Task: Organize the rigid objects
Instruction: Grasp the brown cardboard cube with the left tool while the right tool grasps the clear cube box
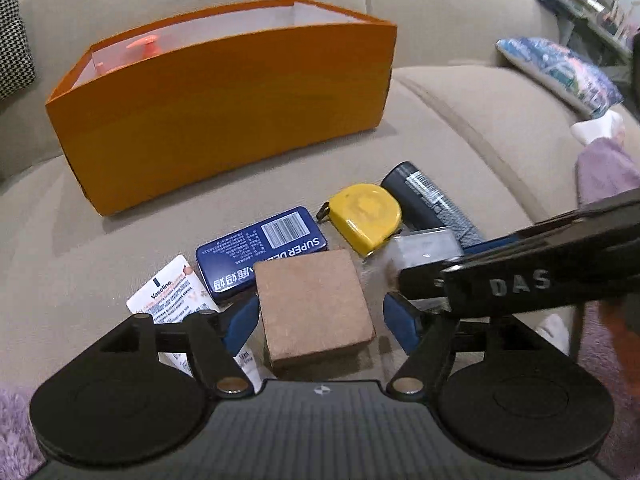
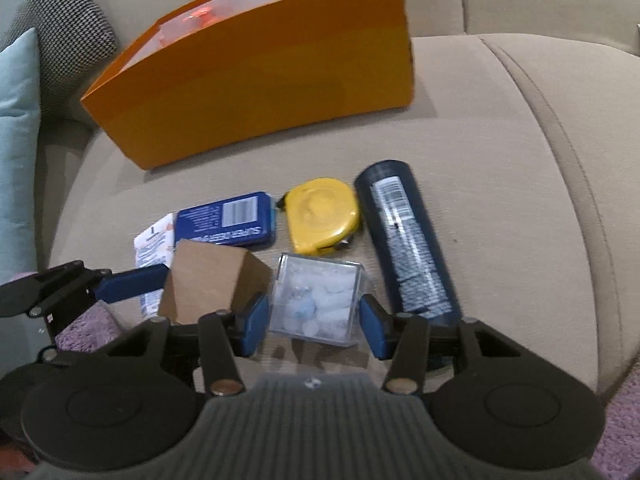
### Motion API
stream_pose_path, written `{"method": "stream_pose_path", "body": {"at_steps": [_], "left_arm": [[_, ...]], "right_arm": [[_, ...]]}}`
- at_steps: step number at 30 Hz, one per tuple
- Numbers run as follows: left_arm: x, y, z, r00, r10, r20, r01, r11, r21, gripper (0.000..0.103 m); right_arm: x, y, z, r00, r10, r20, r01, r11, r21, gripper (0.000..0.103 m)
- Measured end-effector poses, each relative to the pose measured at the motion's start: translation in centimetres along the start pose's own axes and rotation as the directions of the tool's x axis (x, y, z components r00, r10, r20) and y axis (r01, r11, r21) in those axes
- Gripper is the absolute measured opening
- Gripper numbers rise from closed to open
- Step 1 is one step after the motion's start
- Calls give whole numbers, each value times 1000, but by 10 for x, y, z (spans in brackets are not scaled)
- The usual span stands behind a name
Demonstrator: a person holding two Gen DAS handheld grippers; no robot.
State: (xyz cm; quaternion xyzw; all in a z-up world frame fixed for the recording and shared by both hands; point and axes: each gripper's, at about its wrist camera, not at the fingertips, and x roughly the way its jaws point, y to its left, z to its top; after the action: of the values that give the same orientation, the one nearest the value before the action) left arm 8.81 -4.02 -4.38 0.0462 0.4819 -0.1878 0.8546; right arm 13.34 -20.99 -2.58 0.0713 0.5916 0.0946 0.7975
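Left gripper (image 1: 320, 322): straddling brown block (image 1: 314, 306), pads apart, risking nudging blue tin (image 1: 262, 246)
Right gripper (image 2: 312, 322): bracketing clear plastic box (image 2: 318, 298), pads not touching
Orange bin (image 1: 224, 120): waiting behind on sofa

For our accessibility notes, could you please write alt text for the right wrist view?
The right gripper straddles a clear plastic box on a beige sofa cushion, pads not visibly pressing it. Beside it lie a brown block, yellow tape measure, blue tin and dark bottle; an orange box stands behind.
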Motion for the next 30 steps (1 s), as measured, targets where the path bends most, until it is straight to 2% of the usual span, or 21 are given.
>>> {"method": "stream_pose_path", "body": {"at_steps": [3,7,12,30], "left_arm": [[7,-2,4,1000,17,-19,-17,1000,0,83],[15,-2,5,999,43,-33,-43,999,8,77],[16,3,6,999,20,-46,-21,1000,-14,72],[10,4,7,999,3,-39,-4,1000,-13,70]], "right_arm": [[-2,-3,1,1000,-1,-5,1,1000,4,51],[0,-4,4,1000,6,-14,-6,1000,18,52],[4,-4,6,1000,5,-23,-4,999,33,53],[8,2,6,1000,-2,-21,3,1000,22,53]]}}
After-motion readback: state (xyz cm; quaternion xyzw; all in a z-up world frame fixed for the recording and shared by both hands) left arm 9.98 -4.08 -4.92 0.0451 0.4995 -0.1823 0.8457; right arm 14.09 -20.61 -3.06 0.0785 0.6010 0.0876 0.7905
